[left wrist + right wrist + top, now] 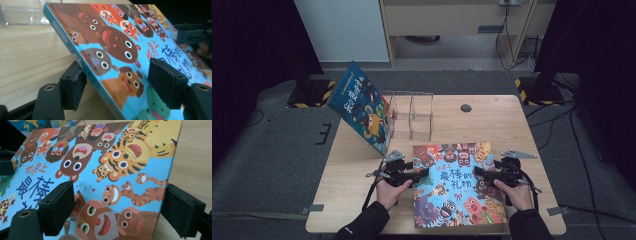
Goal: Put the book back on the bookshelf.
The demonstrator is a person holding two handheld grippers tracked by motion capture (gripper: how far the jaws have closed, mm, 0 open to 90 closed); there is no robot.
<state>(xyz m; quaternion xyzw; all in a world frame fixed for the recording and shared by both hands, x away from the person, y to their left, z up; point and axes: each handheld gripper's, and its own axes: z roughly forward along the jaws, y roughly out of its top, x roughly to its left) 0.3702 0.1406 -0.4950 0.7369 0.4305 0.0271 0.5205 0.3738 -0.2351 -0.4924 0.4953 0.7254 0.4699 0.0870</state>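
A picture book [457,185] with cartoon animals on a blue cover lies flat near the front of the wooden table [497,125]. My left gripper [424,172] is at the book's left edge. In the left gripper view it [117,82] is open, one jaw by the spine and the other over the cover [117,47]. My right gripper [477,171] is at the book's right edge. In the right gripper view it [120,212] is open too, one jaw over the cover [120,170] and the other just beyond the edge. Neither pair of jaws presses the book.
A second blue picture book [359,105] leans tilted against a clear acrylic holder [412,115] at the back left of the table. A dark round cable hole [466,107] sits at the back middle. Bare wood lies left of the flat book.
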